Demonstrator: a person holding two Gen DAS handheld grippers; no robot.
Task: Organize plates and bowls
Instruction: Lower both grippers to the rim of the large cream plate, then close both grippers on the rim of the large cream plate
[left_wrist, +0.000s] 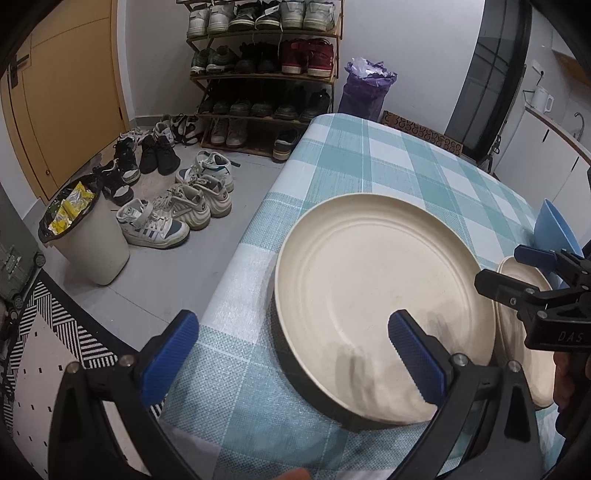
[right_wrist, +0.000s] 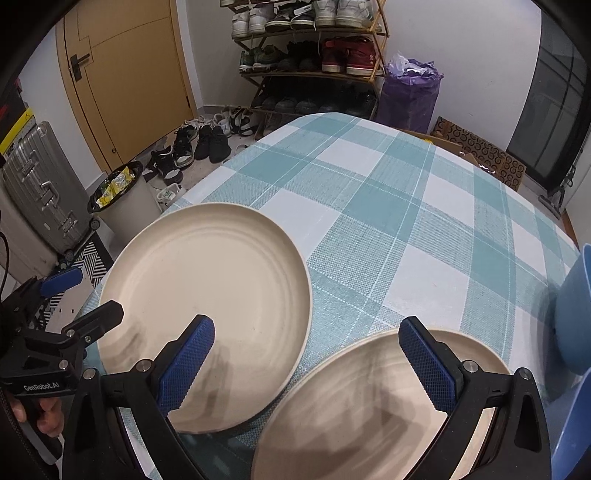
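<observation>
Two cream plates, one at nine o'clock of the other, rest on the checked surface (blue bowl at three). Both grippers, left and right, hover, jaws apart. Shoe rack behind.

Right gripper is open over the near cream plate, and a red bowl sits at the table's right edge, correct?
Not quite: the bowl is blue, as the right wrist view shows. The right gripper is indeed open over the near cream plate.
</observation>
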